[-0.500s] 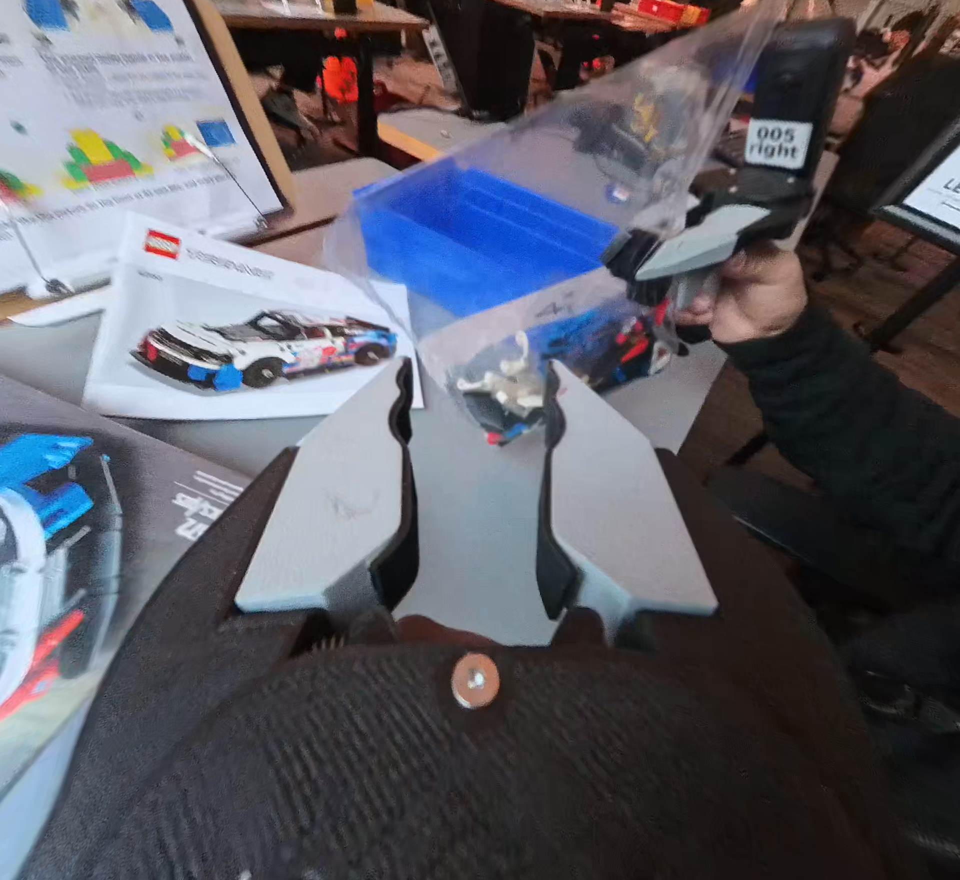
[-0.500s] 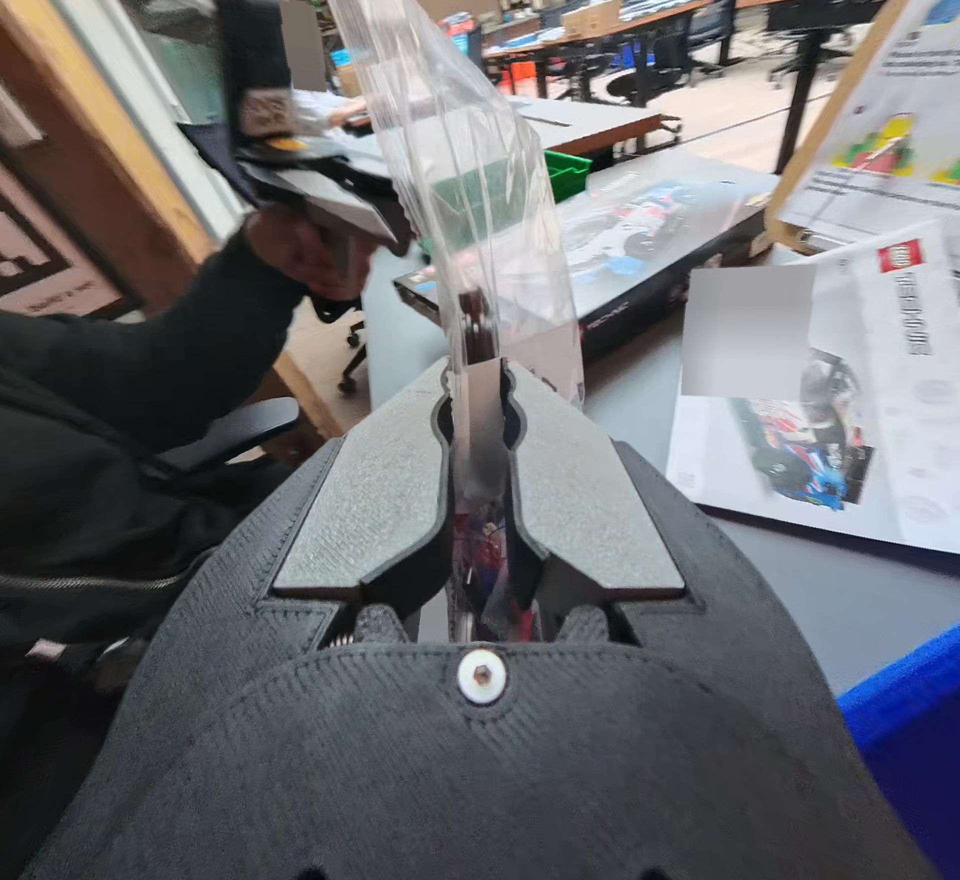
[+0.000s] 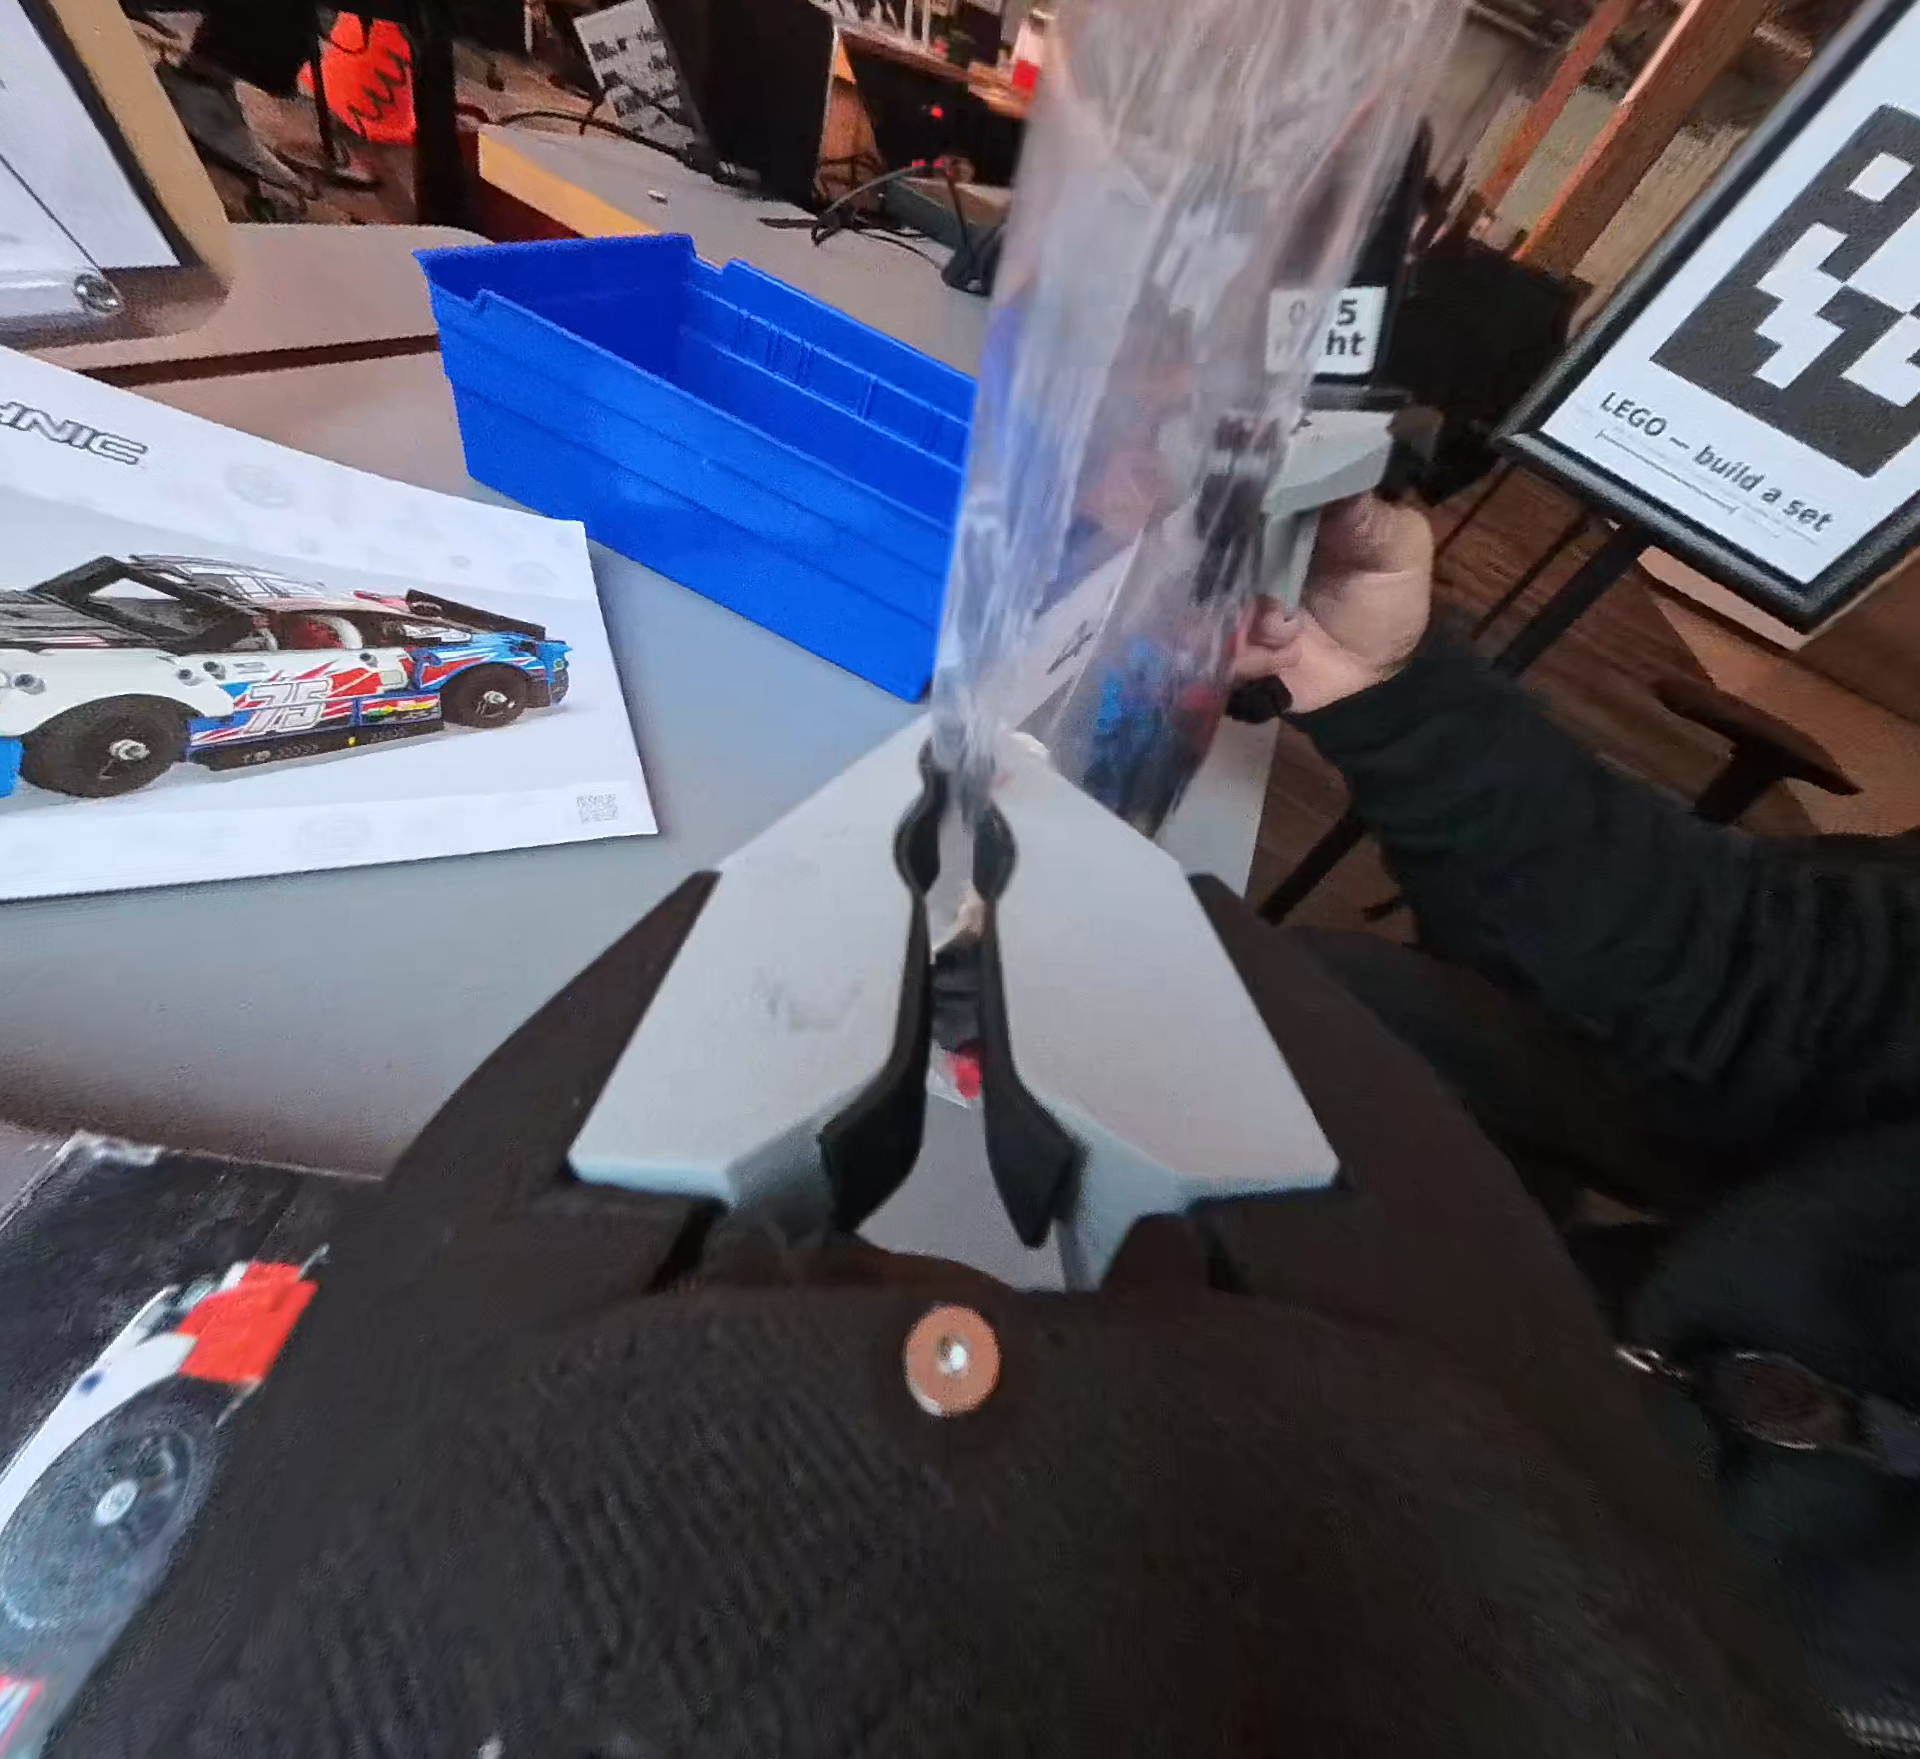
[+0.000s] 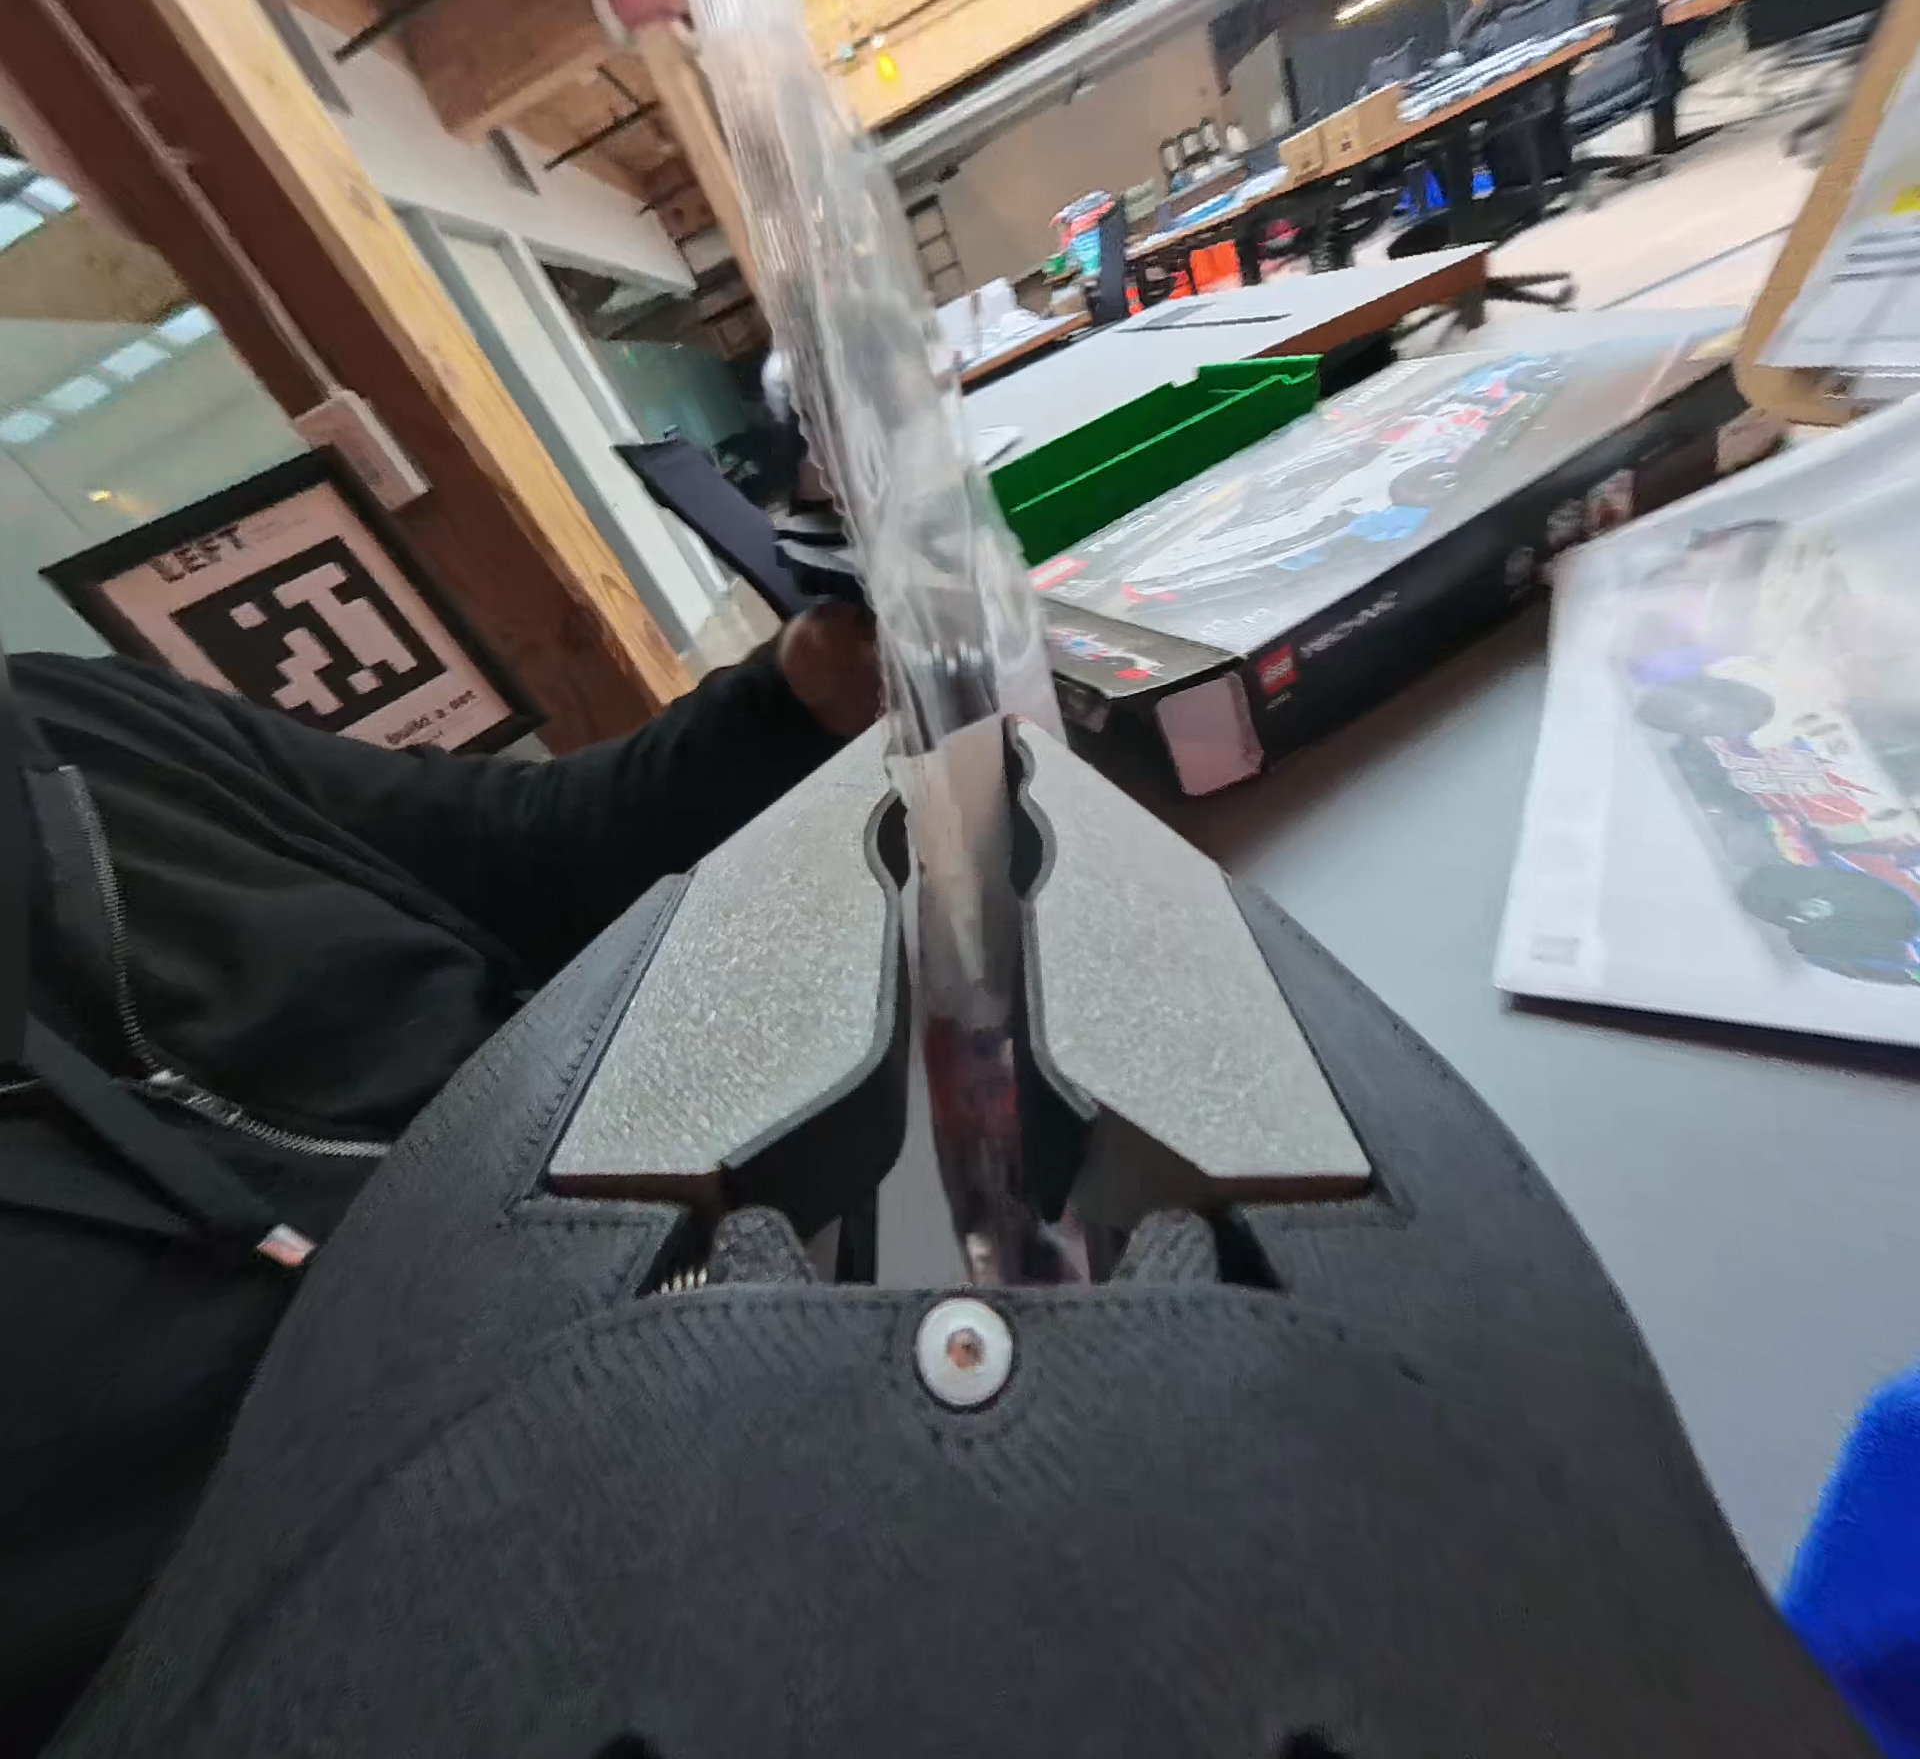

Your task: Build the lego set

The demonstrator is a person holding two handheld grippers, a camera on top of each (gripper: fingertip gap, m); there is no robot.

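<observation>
Claws (image 3: 956, 774) (image 4: 961, 743) pinch blurred bag (image 3: 1195, 307), contents indistinct.

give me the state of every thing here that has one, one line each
left gripper: shut on the clear plastic bag of lego pieces
right gripper: shut on the same bag
clear plastic bag of lego pieces: held up between both grippers, pieces inside
blue plastic bin: upright on the table, looks empty
instruction booklet: closed, flat on the table
black lego set box: lying flat, end flap looks open
</observation>
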